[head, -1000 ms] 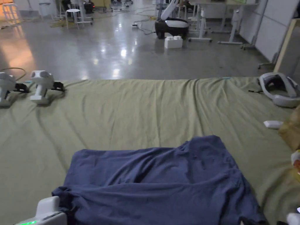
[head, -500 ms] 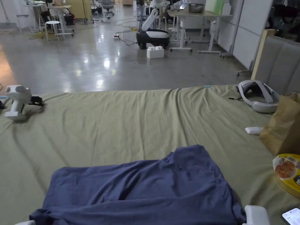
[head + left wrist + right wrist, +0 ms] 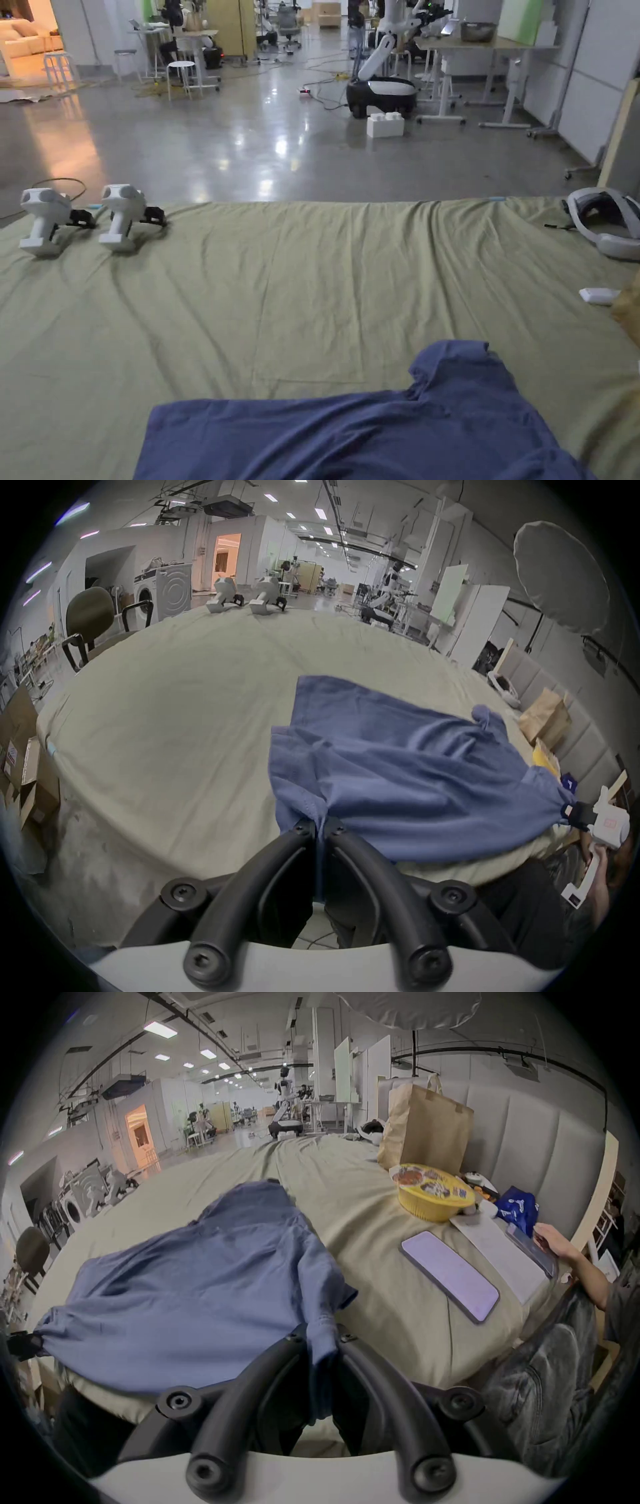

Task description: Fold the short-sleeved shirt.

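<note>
The left gripper [image 3: 320, 826] is clamped on the shirt [image 3: 408, 774], its jaws nearly closed with a pinch of the near hem between the tips; the right gripper [image 3: 320, 1333] grasps a thicker bunch of the same hem, jaws a little wider, cloth hanging down between them; each gripper sits at 6 o'clock in its own view, low at the bed's near edge, and in the left gripper view the right one shows again at 3 o'clock with a hand under it; the shirt stretches between the two, its near edge drawn over the edge of the sheet [image 3: 300, 300], one sleeve [image 3: 450, 365] poking out toward 12 o'clock; against half a second ago the shirt lies lower in the head view, with more bare sheet beyond it, though the camera has also shifted; the two grippers' white bodies, then at the bottom corners, have gone from that view; two spare grippers [image 3: 81, 215] stand at 10 o'clock; a phone [image 3: 450, 1276] lies at 3 o'clock of the shirt.
</note>
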Demonstrator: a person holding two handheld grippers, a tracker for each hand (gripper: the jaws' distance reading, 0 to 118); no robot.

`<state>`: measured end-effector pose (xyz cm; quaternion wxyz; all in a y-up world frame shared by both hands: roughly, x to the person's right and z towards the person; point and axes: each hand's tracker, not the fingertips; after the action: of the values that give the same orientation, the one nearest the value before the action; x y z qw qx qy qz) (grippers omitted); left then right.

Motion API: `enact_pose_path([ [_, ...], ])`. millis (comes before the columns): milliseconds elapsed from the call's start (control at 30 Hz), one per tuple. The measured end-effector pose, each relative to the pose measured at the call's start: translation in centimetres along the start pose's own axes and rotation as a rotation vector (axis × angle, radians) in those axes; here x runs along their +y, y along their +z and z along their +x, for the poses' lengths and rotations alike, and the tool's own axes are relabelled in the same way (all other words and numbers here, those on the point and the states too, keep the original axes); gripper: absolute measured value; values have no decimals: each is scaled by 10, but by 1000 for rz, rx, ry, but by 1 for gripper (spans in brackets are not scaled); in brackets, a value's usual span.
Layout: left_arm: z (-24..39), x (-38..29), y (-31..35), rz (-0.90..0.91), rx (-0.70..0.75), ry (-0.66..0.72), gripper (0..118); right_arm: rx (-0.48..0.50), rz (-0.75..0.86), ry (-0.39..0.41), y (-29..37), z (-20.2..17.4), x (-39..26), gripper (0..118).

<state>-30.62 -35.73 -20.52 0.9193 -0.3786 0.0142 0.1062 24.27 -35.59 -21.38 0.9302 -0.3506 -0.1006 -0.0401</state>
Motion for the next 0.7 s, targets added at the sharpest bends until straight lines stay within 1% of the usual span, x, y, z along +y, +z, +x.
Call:
enact_pose_path([
  [33,-5,-6,-2,-10,-15,8,6,-1,-9,12,-2,0,-5,11],
  [67,-9,-10,-6,-26,-34,43,7,25,-22,12,-5,3,-9,11],
  [100,-14,-11,-6,-18,-52,96,25,31,-33,1,-8,5,-10,15],
  [133,-17,-12,-4,-5,-43,139,65,31,-52,-11,-10,9,-11,27],
  [167,-20,-11,1,4,-7,150,100,35,-54,-22,-10,13,-10,52],
  [200,-19,-9,13,66,-10,144,108,52,-45,-44,-6,18,-10,87],
  [233,-18,-6,28,143,-27,135,108,76,-26,-64,2,22,-7,98],
  [267,-15,-1,42,184,-34,115,108,102,23,-82,13,26,-3,98],
  [300,-10,4,57,227,-31,65,108,107,62,-82,25,27,2,98],
  [367,6,19,98,373,-31,-34,108,99,170,-50,55,23,18,98],
  [433,20,30,136,524,-96,-50,108,107,363,-19,93,14,32,98],
  [467,29,37,159,588,-149,-60,108,150,457,-11,115,10,39,98],
  [533,48,47,193,669,-186,-103,108,204,583,11,149,1,51,99],
  [600,68,50,225,764,-160,-184,107,247,675,40,178,-9,58,102],
  [633,77,50,238,794,-156,-205,107,248,688,56,191,-14,61,102],
  [667,86,48,249,818,-169,-228,107,273,695,85,202,-18,64,102],
  [700,94,45,258,848,-171,-259,100,296,709,110,210,-23,66,101],
])
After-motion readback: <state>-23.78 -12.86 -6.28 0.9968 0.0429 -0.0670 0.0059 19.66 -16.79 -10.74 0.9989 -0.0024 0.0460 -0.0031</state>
